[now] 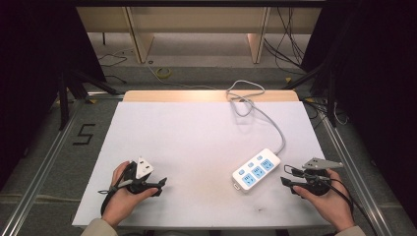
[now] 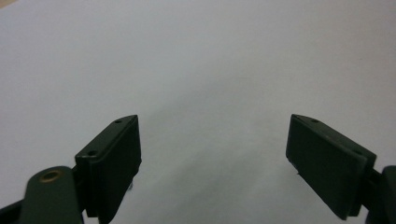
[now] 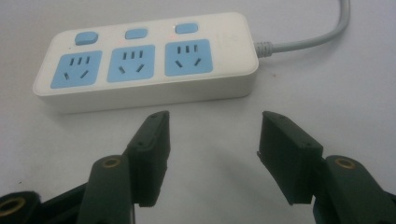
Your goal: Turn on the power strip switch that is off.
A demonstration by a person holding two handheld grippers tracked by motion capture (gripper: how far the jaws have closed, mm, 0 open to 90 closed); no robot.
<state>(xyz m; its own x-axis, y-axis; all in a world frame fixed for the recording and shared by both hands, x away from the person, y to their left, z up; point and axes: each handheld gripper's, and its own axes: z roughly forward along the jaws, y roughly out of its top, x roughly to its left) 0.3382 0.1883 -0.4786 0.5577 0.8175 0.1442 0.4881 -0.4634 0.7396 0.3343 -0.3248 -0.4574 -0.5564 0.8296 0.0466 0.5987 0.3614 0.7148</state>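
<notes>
Both grippers rest low at the near edge of the white table (image 1: 196, 132), and neither holds anything. On the left, the left gripper (image 1: 160, 184) lies in the person's left hand (image 1: 123, 194), its jaws spread wide in its own view with bare tabletop between them (image 2: 212, 154). Going right, the middle of the table lies bare until the white power strip (image 1: 255, 169), which sits flat toward the near right with three blue sockets and three blue switches facing up; its grey cable (image 1: 275, 125) runs off to the far edge and loops there. Just right of the strip, the right gripper (image 1: 286, 181) points at it, jaws apart and close to its long side without touching (image 3: 212, 140). No plug sits in any socket, and the strip looks untouched, so I judge the work to be at its very start: the reach and grasp are yet to come.
</notes>
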